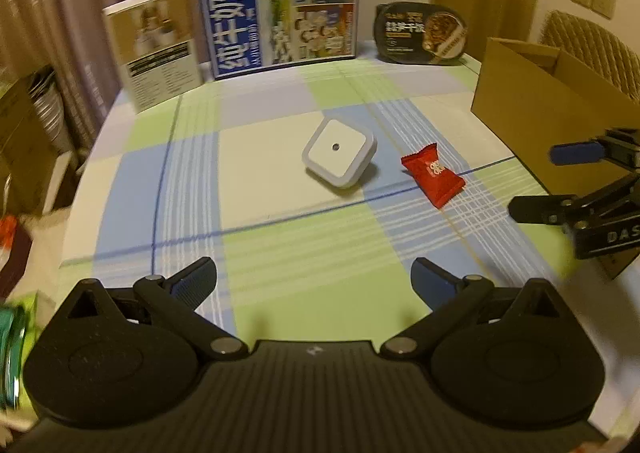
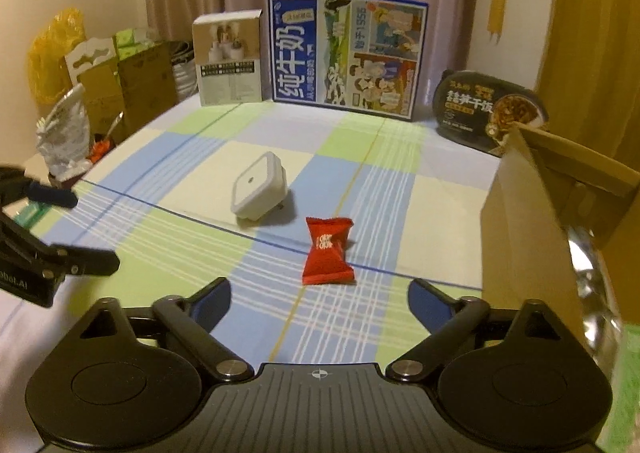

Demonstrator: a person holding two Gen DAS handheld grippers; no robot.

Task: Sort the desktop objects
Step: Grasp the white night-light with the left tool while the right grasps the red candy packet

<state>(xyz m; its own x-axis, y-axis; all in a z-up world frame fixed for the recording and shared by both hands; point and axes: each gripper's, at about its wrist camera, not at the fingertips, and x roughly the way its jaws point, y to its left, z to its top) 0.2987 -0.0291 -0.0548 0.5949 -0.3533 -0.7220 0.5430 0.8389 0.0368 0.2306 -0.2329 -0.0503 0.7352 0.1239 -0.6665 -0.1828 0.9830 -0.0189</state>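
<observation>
Two loose things lie mid-desk on the checked cloth [image 2: 192,253]: a red packet [image 2: 328,251] and a white plug [image 2: 258,191], near each other but not touching.

Packet: flat foil or plastic sachet, crimped ends. Judged very light, crinkly, slippery; will deform, not break. Best hold probably across the short width at the middle, pads low to the cloth; a crimped end would likely slide out.

Plug: square night-light-like block with rounded corners, tilted up on its prongs in the right wrist view. Judged rigid, light, smooth plastic; take it by two opposite flat sides. May rock on the prongs when touched.

Right hand-held gripper [image 2: 320,303]: fingers spread, nothing between them, packet just ahead of the tips. Left hand-held gripper [image 1: 314,279]: spread, empty, plug ahead and well apart.

Surroundings: open cardboard box [image 2: 532,213] at the right edge, the likely bin; its near wall stands close to the right finger. Milk carton [image 2: 346,53], a small box [image 2: 228,57] and a black meal tray [image 2: 486,113] line the far edge, clear of the reach. Path to both things unobstructed; the two grippers work close side by side.
</observation>
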